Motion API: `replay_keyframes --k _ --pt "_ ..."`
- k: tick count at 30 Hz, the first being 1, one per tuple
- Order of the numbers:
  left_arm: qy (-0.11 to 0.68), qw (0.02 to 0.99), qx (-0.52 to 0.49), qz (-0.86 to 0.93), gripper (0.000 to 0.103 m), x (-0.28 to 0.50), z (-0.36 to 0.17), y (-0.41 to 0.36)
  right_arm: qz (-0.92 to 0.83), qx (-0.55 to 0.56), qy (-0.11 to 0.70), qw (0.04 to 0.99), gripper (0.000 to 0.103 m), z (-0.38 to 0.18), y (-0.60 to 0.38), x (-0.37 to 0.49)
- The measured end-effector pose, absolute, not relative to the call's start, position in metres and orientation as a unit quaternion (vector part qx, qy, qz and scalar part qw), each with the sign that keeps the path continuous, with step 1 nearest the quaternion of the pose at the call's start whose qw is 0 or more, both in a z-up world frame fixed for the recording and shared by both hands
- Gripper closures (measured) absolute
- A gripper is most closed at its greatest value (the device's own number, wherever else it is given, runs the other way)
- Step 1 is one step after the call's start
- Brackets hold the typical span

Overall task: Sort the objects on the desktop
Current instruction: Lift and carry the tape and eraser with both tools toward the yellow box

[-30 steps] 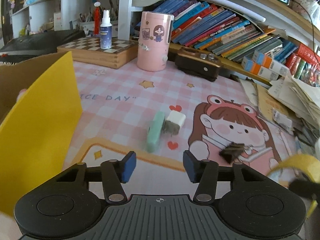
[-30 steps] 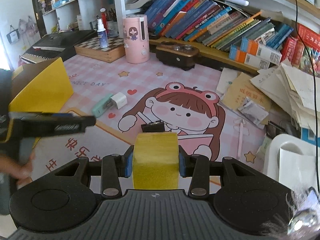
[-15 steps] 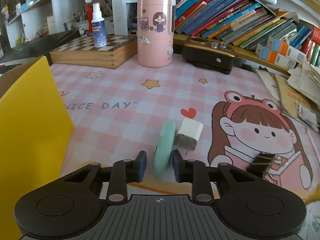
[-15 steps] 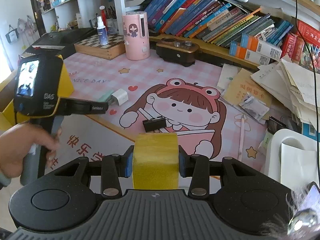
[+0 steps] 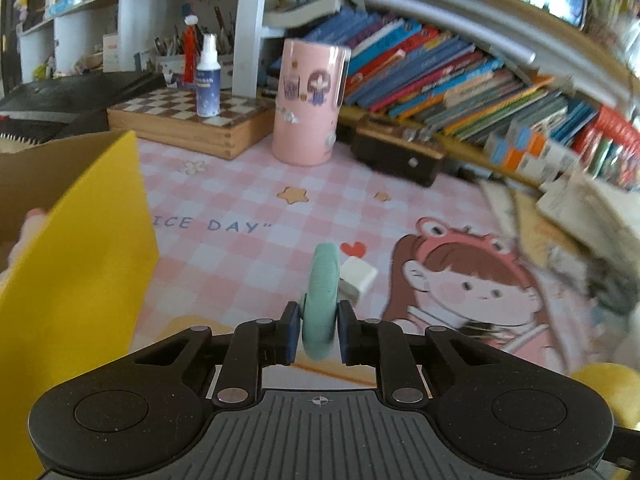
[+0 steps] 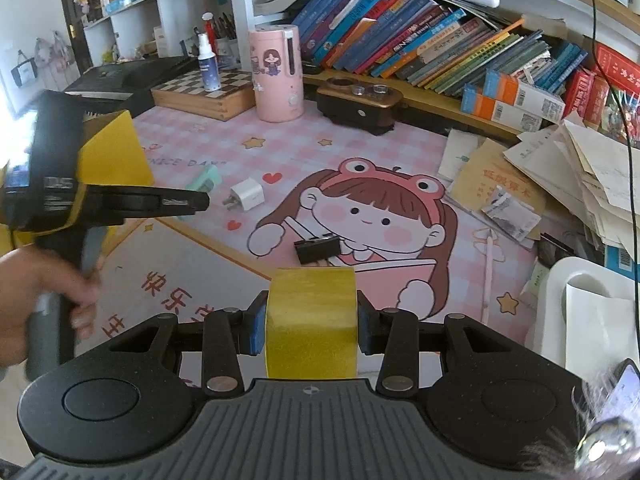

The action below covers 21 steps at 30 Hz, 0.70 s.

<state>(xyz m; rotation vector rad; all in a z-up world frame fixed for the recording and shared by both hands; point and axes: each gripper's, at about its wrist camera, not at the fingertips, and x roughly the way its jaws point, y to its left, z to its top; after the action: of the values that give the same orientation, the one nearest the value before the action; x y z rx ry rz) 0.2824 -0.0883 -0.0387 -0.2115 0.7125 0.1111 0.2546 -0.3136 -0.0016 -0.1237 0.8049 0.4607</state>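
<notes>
My left gripper (image 5: pixel 318 332) is shut on a mint-green flat case (image 5: pixel 322 296), held on edge above the pink desk mat (image 5: pixel 248 200). The case also shows in the right wrist view (image 6: pixel 208 179), at the tip of the left gripper (image 6: pixel 200 200). A white plug adapter (image 5: pixel 358 278) lies just right of the case on the mat and shows in the right wrist view too (image 6: pixel 247 194). My right gripper (image 6: pixel 311 320) is shut on a yellow tape roll (image 6: pixel 311 318). A black binder clip (image 6: pixel 318 248) lies on the mat ahead of it.
A cardboard box with a yellow flap (image 5: pixel 76 256) stands at the left. A pink cylinder (image 5: pixel 308 100), a wooden chessboard box (image 5: pixel 188 120) with a spray bottle (image 5: pixel 208 80), a dark brown box (image 5: pixel 400 152) and leaning books (image 6: pixel 420 52) line the back. Loose papers (image 6: pixel 560 184) pile at the right.
My left gripper moved forward to the mint-green case, closed on it and lifted it off the mat. The right gripper keeps hold of the yellow tape roll, nearly still.
</notes>
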Motion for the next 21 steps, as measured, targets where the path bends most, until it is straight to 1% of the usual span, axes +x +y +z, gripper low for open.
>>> replay_keyframes --k 10,21 --pt "0.331 0.930 -0.158 0.021 0.085 0.204 -0.006 -0.081 0.243 -0.065 0.378 0.891 0.064 0.007 -0.293 0.233" --pt "0.337 0.923 -0.182 0.021 0.085 0.145 -0.008 -0.063 0.261 -0.085 0.379 0.884 0.064 0.007 -0.264 0.195"
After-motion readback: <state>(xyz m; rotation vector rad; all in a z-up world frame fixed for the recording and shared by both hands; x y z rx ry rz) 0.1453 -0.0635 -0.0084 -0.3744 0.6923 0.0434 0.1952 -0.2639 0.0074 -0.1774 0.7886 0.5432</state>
